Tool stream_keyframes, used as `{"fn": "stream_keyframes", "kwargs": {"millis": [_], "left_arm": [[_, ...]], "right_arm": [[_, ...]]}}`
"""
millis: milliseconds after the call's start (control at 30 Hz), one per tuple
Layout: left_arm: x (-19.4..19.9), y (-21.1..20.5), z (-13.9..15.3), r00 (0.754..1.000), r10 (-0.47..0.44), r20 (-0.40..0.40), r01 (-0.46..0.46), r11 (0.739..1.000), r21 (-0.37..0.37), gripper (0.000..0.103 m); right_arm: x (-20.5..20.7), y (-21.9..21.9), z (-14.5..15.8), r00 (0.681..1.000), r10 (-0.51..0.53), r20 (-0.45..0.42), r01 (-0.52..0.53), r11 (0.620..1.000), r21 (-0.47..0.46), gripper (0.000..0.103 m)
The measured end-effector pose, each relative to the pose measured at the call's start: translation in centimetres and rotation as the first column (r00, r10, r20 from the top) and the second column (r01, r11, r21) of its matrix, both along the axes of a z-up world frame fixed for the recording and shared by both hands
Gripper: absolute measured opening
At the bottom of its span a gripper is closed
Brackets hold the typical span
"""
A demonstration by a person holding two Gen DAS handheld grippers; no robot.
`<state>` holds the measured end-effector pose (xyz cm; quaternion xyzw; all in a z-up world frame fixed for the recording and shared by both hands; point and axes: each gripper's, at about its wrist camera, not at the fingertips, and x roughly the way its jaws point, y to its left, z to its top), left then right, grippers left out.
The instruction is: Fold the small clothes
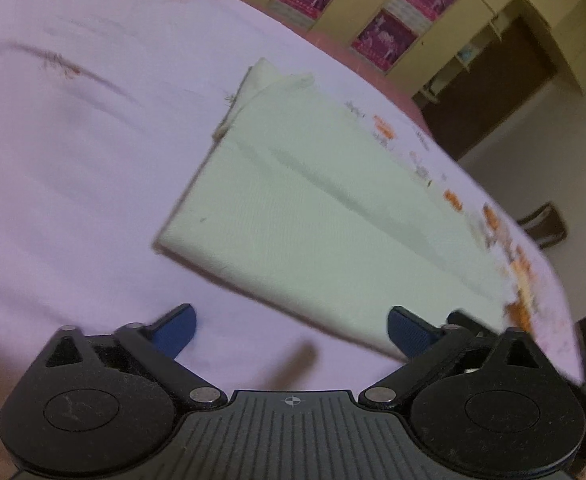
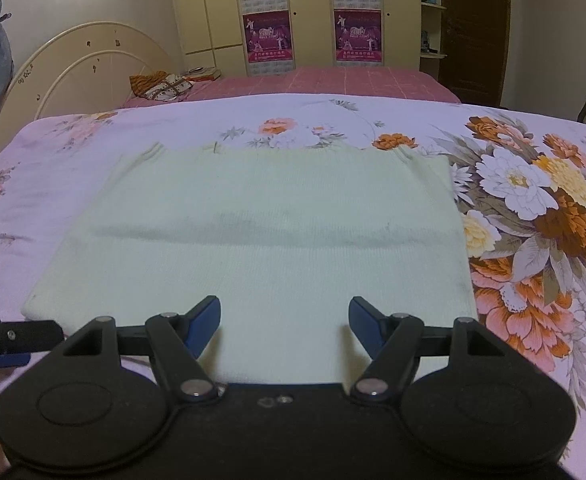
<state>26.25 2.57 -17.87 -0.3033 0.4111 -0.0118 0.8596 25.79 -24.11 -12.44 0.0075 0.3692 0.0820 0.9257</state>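
just ahead of the right gripper (image 2: 285, 322), whose jaws stand wide and hold nothing, the folded pale green garment (image 2: 261, 232) lies flat on the floral bedsheet (image 2: 533, 208). the left gripper (image 1: 291, 330), also wide and holding nothing, hovers near the garment's corner.

left gripper (image 1: 291, 330) spread wide, holding nothing, above floral bedsheet (image 1: 73, 152). pale green folded garment (image 1: 293, 216) flat just ahead, nearest edge by the right-hand fingertip (image 1: 407, 334). pink posters (image 1: 385, 38) far beyond.
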Motion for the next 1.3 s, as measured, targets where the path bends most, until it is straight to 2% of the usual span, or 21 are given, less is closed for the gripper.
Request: {"fn": "stream_keyframes", "kwargs": {"millis": [100, 233, 533, 600, 633, 667, 733, 800, 833, 867, 900, 967, 1000, 1033, 1100, 1200, 1300], "left_arm": [[0.6, 0.4, -0.8, 0.998, 0.047, 0.037, -0.044, 0.995, -0.092, 0.086], [1.6, 1.0, -2.2, 0.985, 0.146, 0.089, -0.125, 0.97, -0.208, 0.086], [5.6, -0.5, -3.1, 0.963, 0.212, 0.166, -0.174, 0.96, -0.219, 0.085], [6.6, -0.4, -3.3, 0.959, 0.228, 0.167, -0.188, 0.956, -0.225, 0.069], [7.2, -0.3, -3.7, 0.96, 0.235, 0.15, -0.195, 0.95, -0.244, 0.055], [7.6, 0.1, -4.1, 0.958, 0.251, 0.137, -0.209, 0.942, -0.261, 0.049], [8.4, 0.0, -4.5, 0.953, 0.271, 0.135, -0.228, 0.936, -0.268, 0.047], [8.8, -0.1, -4.5, 0.952, 0.27, 0.144, -0.226, 0.938, -0.262, 0.046], [9.1, -0.3, -4.5, 0.952, 0.269, 0.146, -0.226, 0.94, -0.255, 0.039], [9.4, -0.5, -4.5, 0.953, 0.265, 0.145, -0.224, 0.942, -0.249, 0.028], [9.6, -0.5, -4.6, 0.955, 0.262, 0.14, -0.224, 0.944, -0.243, 0.025], [9.7, -0.5, -4.7, 0.956, 0.258, 0.138, -0.222, 0.947, -0.23, 0.023], [9.7, -0.5, -4.4, 0.957, 0.252, 0.143, -0.218, 0.951, -0.218, 0.023], [9.9, -0.8, -4.0, 0.958, 0.238, 0.158, -0.205, 0.958, -0.201, 0.023], [9.6, -0.9, -2.7, 0.957, 0.212, 0.2, -0.178, 0.968, -0.175, 0.023], [10.0, -2.4, 0.1, 0.947, 0.108, 0.301, -0.087, 0.993, -0.083, 0.023], [10.8, -4.9, 2.3, 0.929, -0.046, 0.367, 0.043, 0.999, 0.016, 0.023]], "right_arm": [[0.0, 0.0, 0.0, 1.0, 0.001, 0.0, -0.001, 1.0, -0.003, 0.07], [0.2, 0.0, -0.3, 1.0, 0.007, -0.004, -0.007, 1.0, -0.008, 0.07], [2.7, 0.5, -1.1, 1.0, 0.023, -0.001, -0.023, 1.0, 0.0, 0.07], [3.5, 0.8, -1.2, 0.999, 0.033, 0.003, -0.033, 0.999, -0.001, 0.07], [3.9, 0.9, -1.1, 0.999, 0.037, 0.011, -0.037, 0.999, -0.005, 0.069], [4.2, 0.9, -1.0, 0.999, 0.039, 0.024, -0.039, 0.999, -0.01, 0.069], [5.1, 1.2, -0.7, 0.998, 0.04, 0.048, -0.039, 0.999, -0.028, 0.069], [6.0, 1.3, -0.4, 0.997, 0.038, 0.062, -0.036, 0.998, -0.042, 0.068], [6.4, 1.4, -0.3, 0.997, 0.037, 0.068, -0.034, 0.998, -0.052, 0.067], [6.9, 1.5, -0.3, 0.996, 0.038, 0.075, -0.033, 0.998, -0.06, 0.066], [7.2, 1.6, -0.3, 0.996, 0.037, 0.081, -0.031, 0.997, -0.066, 0.066], [7.5, 2.1, -0.9, 0.996, 0.041, 0.081, -0.032, 0.993, -0.113, 0.066], [7.8, 2.6, -2.0, 0.998, 0.051, 0.043, -0.043, 0.985, -0.165, 0.067], [7.6, 3.2, -3.0, 0.996, 0.077, 0.042, -0.067, 0.974, -0.216, 0.068], [6.3, 3.9, -3.7, 0.988, 0.106, 0.108, -0.071, 0.955, -0.289, 0.068], [6.2, 3.9, -3.7, 0.988, 0.095, 0.119, -0.059, 0.959, -0.278, 0.069], [6.1, 3.7, -3.6, 0.988, 0.093, 0.125, -0.057, 0.963, -0.264, 0.069]]}}
